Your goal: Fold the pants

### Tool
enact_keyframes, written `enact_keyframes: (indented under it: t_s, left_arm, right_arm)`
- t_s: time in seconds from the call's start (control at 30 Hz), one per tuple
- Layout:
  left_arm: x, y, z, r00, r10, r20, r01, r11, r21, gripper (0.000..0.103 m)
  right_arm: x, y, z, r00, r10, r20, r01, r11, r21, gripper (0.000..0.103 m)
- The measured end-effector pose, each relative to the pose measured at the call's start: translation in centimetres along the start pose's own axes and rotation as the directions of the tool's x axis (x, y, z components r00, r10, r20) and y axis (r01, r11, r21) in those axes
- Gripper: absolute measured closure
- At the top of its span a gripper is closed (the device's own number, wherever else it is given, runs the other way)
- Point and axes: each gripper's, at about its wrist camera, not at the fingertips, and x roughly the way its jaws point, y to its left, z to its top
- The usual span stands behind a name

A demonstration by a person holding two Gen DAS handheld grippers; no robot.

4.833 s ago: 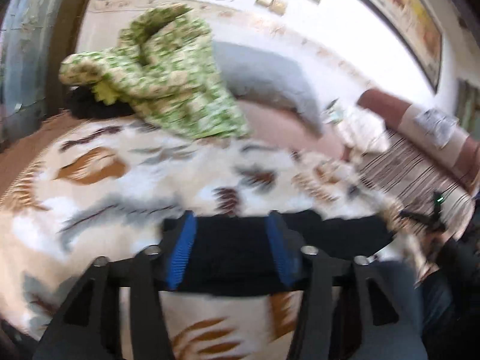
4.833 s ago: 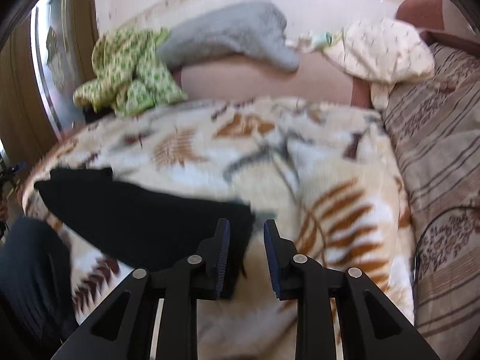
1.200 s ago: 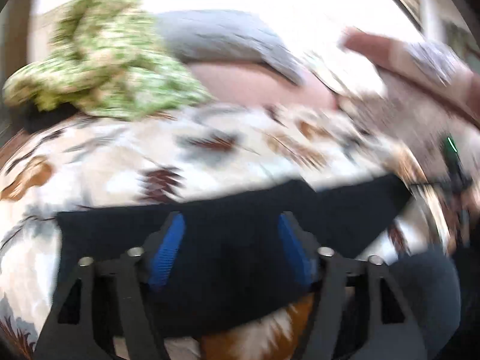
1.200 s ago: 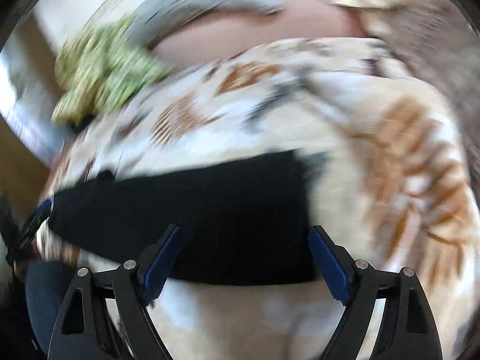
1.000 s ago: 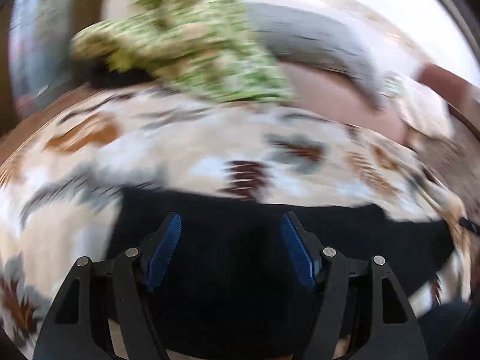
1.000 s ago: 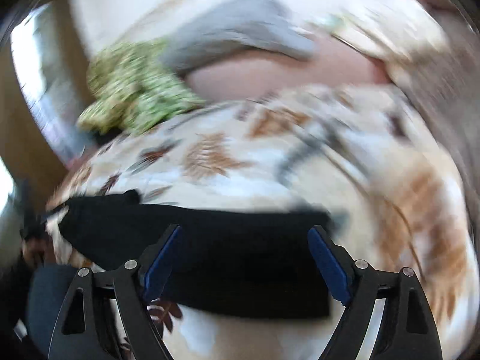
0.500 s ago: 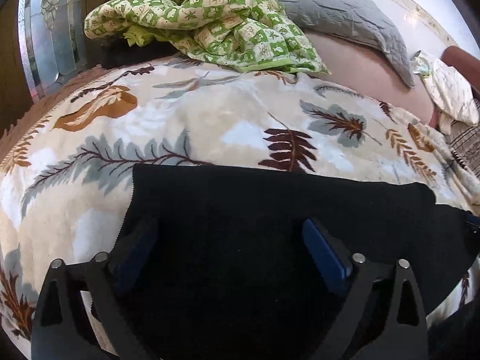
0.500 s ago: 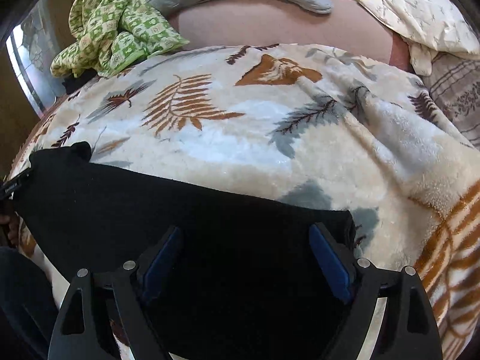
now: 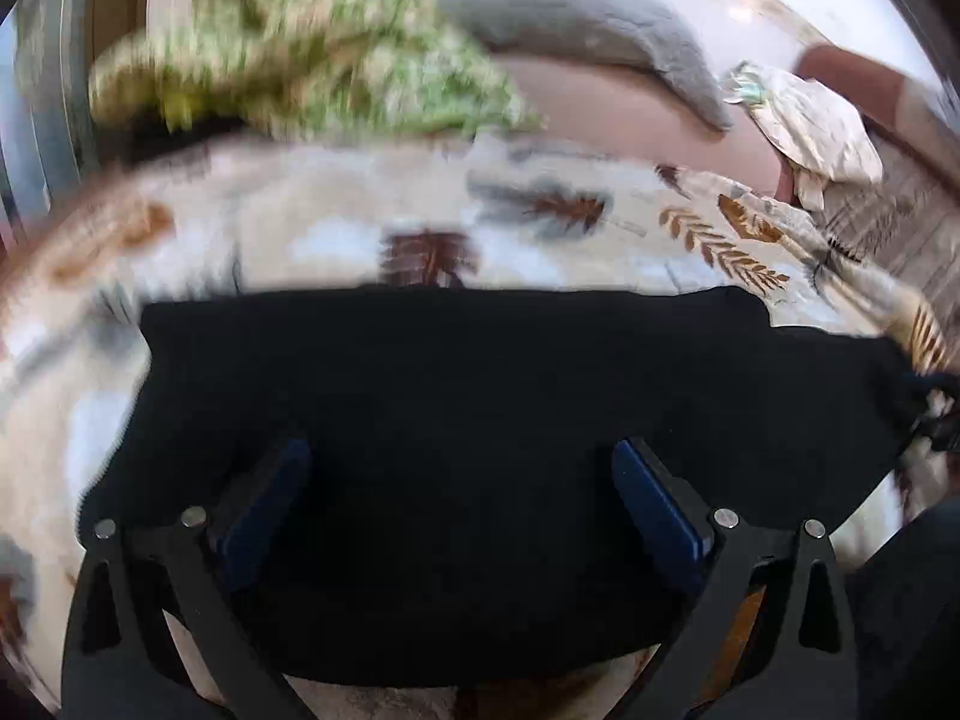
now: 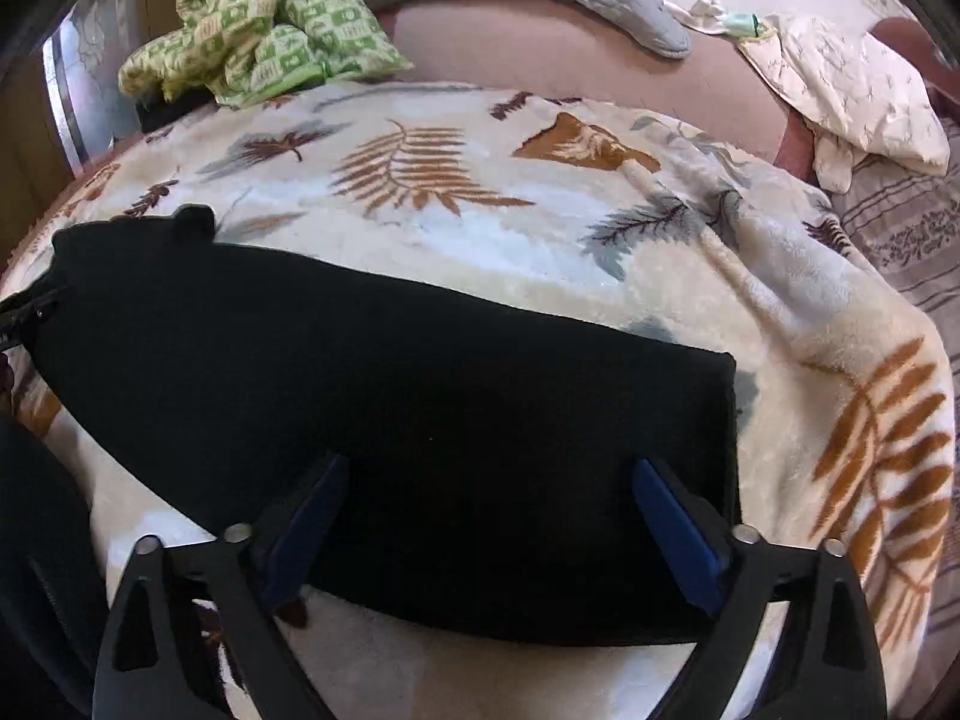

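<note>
The black pants (image 10: 384, 372) are laid flat on the leaf-print blanket (image 10: 456, 204). The left gripper (image 9: 462, 498) is held released above them. The right gripper (image 10: 489, 516) is seen opening, nothing being pinched.

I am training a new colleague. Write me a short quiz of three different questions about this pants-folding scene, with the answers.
1. True or false: the black pants lie flat on the leaf-print blanket.
2. Which item lies behind the blanket on the left side of the right wrist view? A) green checked cloth B) red towel C) blue jacket
3. Fill in: the fingers of the right gripper stand ____ over the pants, without pinching the fabric.

Key
1. True.
2. A, the green checked cloth.
3. Wide apart; its jaws are opening, and the left gripper is open too.
</note>
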Motion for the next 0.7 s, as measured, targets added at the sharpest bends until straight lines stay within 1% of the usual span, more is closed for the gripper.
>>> enact_keyframes:
  t_s: [0.07, 0.2, 0.27, 0.37, 0.53, 0.63, 0.7]
  left_arm:
    - [0.2, -0.2, 0.4, 0.999, 0.019, -0.030, -0.020, 0.999, -0.028, 0.002]
    - [0.5, -0.5, 1.5, 0.995, 0.049, -0.091, -0.057, 0.995, -0.081, 0.002]
    - [0.9, -0.8, 1.3, 0.991, 0.076, -0.114, -0.085, 0.993, -0.081, 0.001]
    - [1.1, -1.3, 1.2, 0.986, 0.112, -0.124, -0.121, 0.990, -0.069, 0.000]
    - [1.3, -1.4, 1.3, 0.982, 0.130, -0.136, -0.142, 0.986, -0.083, 0.000]
    - [1.3, -1.4, 1.3, 0.981, 0.136, -0.137, -0.148, 0.985, -0.084, 0.000]
    - [1.4, -1.4, 1.3, 0.982, 0.134, -0.137, -0.146, 0.986, -0.084, 0.000]
  right_arm:
    - [0.2, -1.0, 0.0, 0.999, 0.034, 0.003, -0.034, 0.997, 0.068, 0.002]
    - [0.2, -0.4, 0.0, 1.000, 0.012, 0.011, -0.013, 0.999, 0.040, 0.001]
    - [0.2, -0.5, 0.0, 1.000, 0.018, 0.006, -0.018, 0.999, 0.051, 0.001]
    - [0.3, -0.4, -0.2, 1.000, 0.019, 0.001, -0.019, 0.999, 0.040, 0.001]
    - [0.1, -0.4, -0.2, 1.000, 0.006, -0.002, -0.006, 0.999, 0.042, 0.001]
    - [-0.4, -0.4, -0.3, 1.000, -0.011, -0.005, 0.012, 0.999, 0.046, 0.001]
    - [-1.0, -0.5, -0.4, 0.999, -0.048, 0.008, 0.048, 0.997, 0.056, 0.001]
